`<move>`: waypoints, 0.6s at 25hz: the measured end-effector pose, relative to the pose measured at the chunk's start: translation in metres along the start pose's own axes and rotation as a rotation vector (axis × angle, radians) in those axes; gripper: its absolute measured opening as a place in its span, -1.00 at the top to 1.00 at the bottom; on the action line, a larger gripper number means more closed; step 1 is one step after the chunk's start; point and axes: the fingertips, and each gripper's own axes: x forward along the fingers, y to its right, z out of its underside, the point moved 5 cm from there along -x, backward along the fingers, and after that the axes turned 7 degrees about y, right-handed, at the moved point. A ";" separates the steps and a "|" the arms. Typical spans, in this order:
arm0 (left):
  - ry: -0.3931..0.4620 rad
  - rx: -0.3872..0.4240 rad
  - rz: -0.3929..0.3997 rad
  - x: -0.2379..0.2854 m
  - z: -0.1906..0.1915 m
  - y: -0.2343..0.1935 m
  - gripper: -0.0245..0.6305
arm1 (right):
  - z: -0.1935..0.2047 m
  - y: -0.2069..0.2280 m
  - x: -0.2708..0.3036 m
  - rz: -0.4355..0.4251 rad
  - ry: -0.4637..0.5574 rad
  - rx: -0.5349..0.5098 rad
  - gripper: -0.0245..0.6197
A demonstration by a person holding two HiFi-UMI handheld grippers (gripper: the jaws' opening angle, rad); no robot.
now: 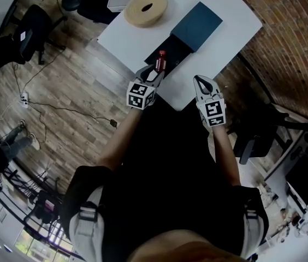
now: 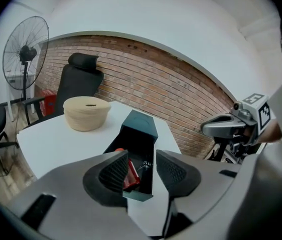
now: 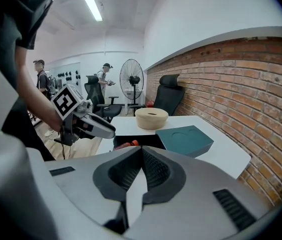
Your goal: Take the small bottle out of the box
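We are at the reach: our left gripper [image 2: 142, 171] hangs at the box [image 2: 140, 129] on the bench [image 2: 61, 139], fingers apart. The small bottle [image 2: 131, 173] sits inside, just past one finger. The right gripper [image 3: 140, 171] waits with its fingers closed on nothing. Next, we judge, we must straddle the bottle, close and lift.

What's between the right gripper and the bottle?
Just a strip of bare table and the box's near wall, as the head view shows. The right gripper is shut and empty; the bottle stands in the box.
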 end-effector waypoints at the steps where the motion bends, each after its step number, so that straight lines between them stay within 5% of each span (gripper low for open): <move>1: -0.002 -0.014 -0.002 0.003 0.001 -0.001 0.38 | 0.000 -0.001 -0.002 0.010 -0.003 0.004 0.93; 15: -0.100 -0.109 -0.191 0.032 0.015 -0.017 0.24 | 0.001 0.004 0.001 0.005 -0.023 0.025 0.93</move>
